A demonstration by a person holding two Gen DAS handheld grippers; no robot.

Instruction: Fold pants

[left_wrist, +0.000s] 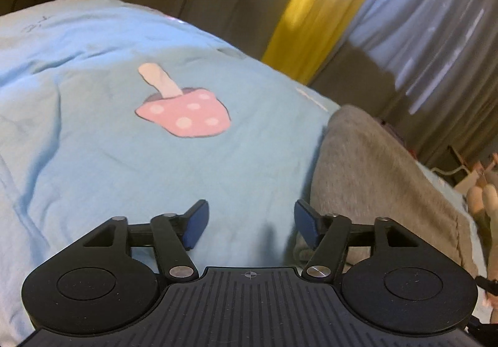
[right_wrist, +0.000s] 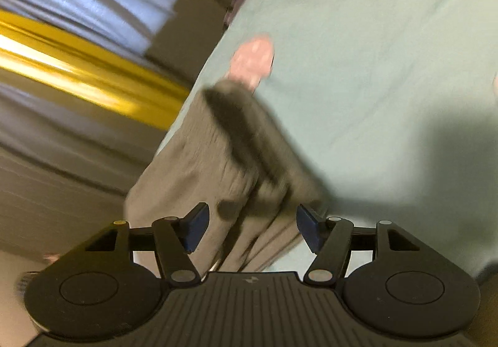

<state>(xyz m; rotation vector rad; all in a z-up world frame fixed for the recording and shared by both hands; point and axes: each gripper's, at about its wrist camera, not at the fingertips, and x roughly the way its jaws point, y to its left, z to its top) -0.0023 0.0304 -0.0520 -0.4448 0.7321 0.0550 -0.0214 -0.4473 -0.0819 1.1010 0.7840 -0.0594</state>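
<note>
Blur smears the gray pants [right_wrist: 218, 160] in the right view; only the left shows the mushroom [left_wrist: 183, 110] sharply. Both grippers' fingers [left_wrist: 196, 225] stand wide, holding nothing.

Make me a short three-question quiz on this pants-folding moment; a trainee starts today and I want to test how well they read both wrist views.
1. True or false: the left tongs are clamped on the grey pants.
2. In the left wrist view, which print lies on the blue blanket? A) a star B) a pink mushroom C) a striped cat
3. In the right wrist view, what lies between the fingers of the right tongs?

Key:
1. False: they are open over bare blanket, with the pants beside the right-hand finger.
2. B.
3. Grey pants fabric, blurred; the fingers stand apart and do not press on it.
</note>
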